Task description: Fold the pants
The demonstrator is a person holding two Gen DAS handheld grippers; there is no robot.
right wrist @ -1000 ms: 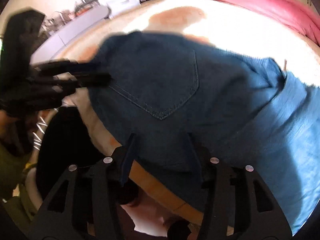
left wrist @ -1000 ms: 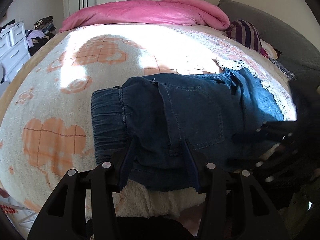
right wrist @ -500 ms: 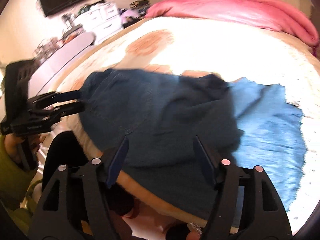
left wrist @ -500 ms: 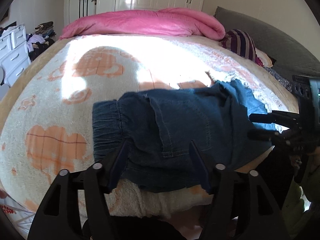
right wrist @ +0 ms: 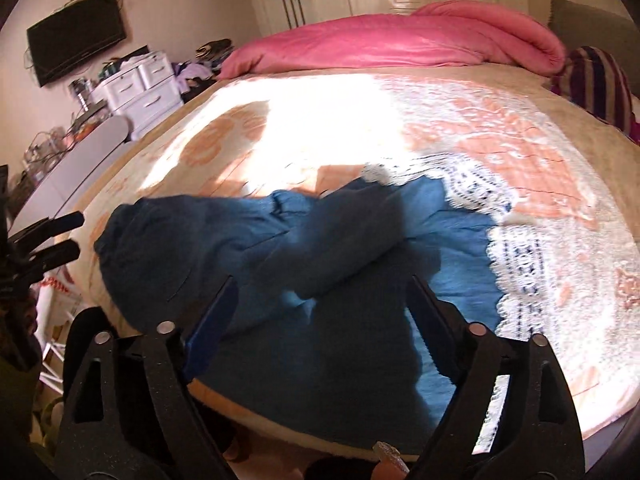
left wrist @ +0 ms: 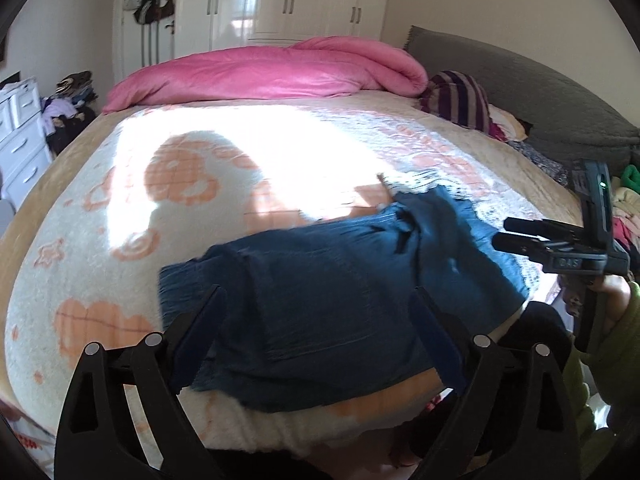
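Observation:
The blue denim pants [left wrist: 320, 300] lie folded in a rough bundle at the near edge of the bed; they also show in the right wrist view [right wrist: 304, 264]. My left gripper [left wrist: 316, 332] is open and empty, held just above and short of the pants. My right gripper [right wrist: 320, 320] is open and empty, also above the pants' near edge. Seen from the left wrist view, the right gripper [left wrist: 520, 236] sits to the right of the pants, its fingers apart. Seen from the right wrist view, the left gripper [right wrist: 60, 236] is at the far left.
The bed blanket [left wrist: 200, 184] is white with orange shapes. A pink duvet [left wrist: 272, 72] lies along the far side. A striped pillow [left wrist: 460, 100] and grey headboard [left wrist: 520, 92] are at right. White drawers [right wrist: 140, 84] and a wall TV [right wrist: 76, 40] stand at left.
Both grippers have pulled back and up from the pants, and their jaws have opened wider. The pants lie released on the bed.

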